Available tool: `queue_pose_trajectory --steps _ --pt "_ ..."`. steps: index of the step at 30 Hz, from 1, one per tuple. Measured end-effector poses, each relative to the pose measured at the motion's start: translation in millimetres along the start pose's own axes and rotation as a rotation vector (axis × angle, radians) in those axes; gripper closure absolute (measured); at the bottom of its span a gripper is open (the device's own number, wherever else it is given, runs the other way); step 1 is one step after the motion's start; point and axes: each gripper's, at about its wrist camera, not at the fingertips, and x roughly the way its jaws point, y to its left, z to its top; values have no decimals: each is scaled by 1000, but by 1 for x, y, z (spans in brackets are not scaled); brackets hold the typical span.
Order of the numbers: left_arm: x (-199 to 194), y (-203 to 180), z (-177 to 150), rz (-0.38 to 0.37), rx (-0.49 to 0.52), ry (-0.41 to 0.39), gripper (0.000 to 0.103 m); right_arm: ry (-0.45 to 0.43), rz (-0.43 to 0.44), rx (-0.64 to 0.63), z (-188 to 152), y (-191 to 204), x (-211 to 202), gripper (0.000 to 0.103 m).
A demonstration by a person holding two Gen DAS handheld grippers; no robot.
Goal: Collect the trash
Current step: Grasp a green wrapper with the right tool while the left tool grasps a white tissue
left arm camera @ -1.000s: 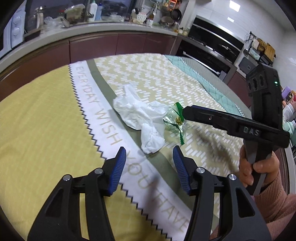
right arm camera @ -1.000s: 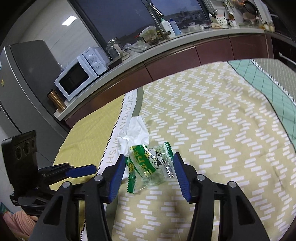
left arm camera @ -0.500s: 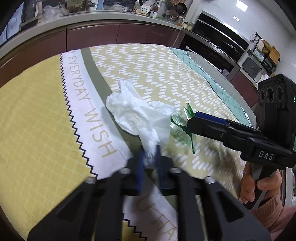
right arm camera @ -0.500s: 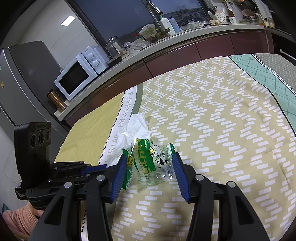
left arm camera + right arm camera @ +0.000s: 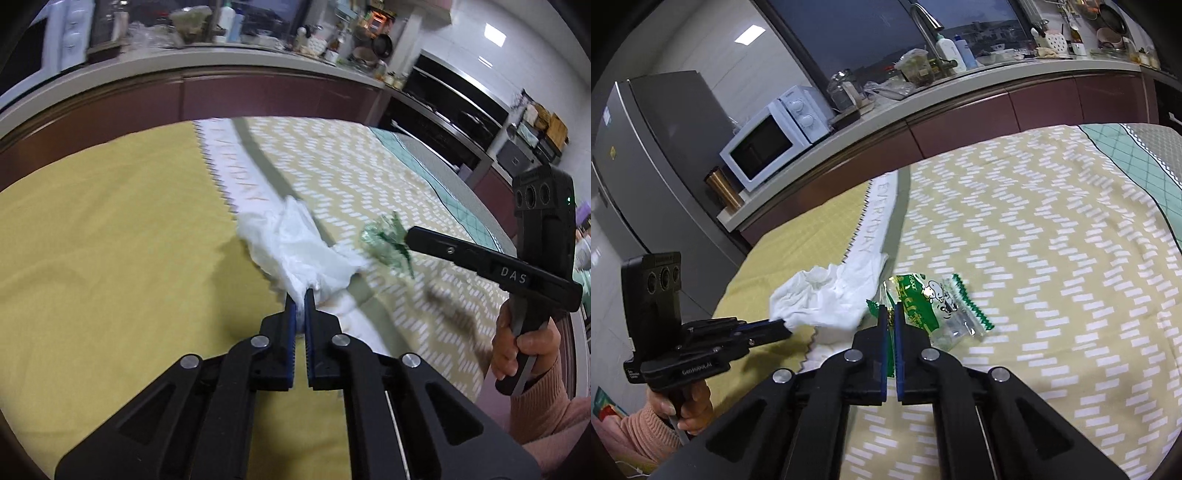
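Patterned tablecloth [image 5: 110, 240] on our surface: left gripper [image 5: 300, 295] clenched on white tissue [image 5: 295, 247]; right gripper [image 5: 891, 312] clenched on green snack wrapper [image 5: 934, 306].

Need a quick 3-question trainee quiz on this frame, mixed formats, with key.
1. True or false: the left gripper is shut on the white tissue.
2. The right gripper pinches: A) the tissue B) the green snack wrapper C) nothing
3. Fill in: the trash lies on a patterned ____.

Key: 1 true; 2 B; 3 tablecloth.
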Motion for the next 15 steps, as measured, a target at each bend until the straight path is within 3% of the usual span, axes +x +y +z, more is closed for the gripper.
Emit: queue_pose_trajectory --steps 15 --pt "-102 65 -61 141 -123 -98 98 59 228 -136 3 87 35 101"
